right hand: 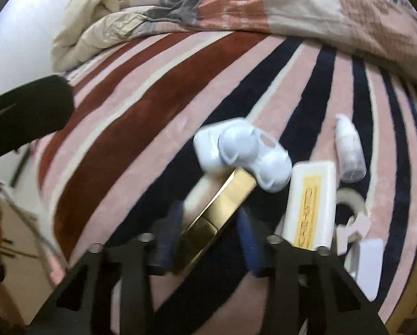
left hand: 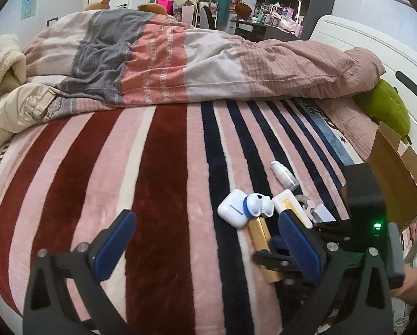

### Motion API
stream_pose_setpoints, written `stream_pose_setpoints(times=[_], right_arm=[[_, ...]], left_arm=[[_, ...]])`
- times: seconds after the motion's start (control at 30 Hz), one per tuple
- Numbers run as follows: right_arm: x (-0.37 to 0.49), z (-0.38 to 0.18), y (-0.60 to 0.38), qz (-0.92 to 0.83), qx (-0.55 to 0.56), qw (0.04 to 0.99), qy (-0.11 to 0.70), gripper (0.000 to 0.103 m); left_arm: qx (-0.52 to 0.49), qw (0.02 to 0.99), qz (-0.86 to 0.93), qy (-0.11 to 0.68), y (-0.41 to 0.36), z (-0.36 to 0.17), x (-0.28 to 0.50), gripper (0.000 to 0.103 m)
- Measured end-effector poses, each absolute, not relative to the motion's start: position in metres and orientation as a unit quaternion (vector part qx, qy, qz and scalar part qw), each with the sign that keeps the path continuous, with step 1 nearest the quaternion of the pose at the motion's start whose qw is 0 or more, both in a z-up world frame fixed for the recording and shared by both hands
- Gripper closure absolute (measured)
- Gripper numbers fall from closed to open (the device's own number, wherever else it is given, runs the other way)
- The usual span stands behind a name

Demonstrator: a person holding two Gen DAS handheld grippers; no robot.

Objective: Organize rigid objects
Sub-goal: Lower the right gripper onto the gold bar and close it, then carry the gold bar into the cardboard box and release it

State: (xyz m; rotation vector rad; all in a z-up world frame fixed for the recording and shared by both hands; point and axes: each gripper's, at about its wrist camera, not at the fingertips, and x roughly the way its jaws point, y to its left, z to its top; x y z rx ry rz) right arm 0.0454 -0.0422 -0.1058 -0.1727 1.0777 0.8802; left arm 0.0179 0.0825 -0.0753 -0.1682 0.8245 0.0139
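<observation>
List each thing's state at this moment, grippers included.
left gripper: open, empty, above the blanket.
right gripper: shut on gold bar.
gold bar: lying between the pads.
earbud case: closed, lying flat.
pump bottle: lying on its side.
cardboard box: open.

My left gripper (left hand: 205, 240) hangs w/ jaws spread wide, blue pads well apart, nothing between them, tilted down twd the bed. My right gripper (right hand: 208, 231) is pitched down steeply, jaws drawn in narrow on the gold bar (right hand: 222, 203), pads at both its sides; blurry, but looks clamped. Bit of my hand (left hand: 415, 284) shows at the left view's lower right edge.
</observation>
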Motion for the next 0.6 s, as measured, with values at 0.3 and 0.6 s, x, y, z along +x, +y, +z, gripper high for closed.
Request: stream_pose_setpoints(times=[0.3, 0.6], right_arm=[[0.03, -0.111, -0.06, 0.424, -0.147, 0.745, 0.493, 0.089], [0.014, -0.053, -0.084, 0.443, -0.129, 0.78, 0.423, 0.09]], left_arm=[[-0.067, 0.918, 0.008, 0.39, 0.072, -0.072, 0.017, 0.002], [-0.09, 0.92, -0.06, 0.377, 0.048, -0.031, 0.012, 0.004]])
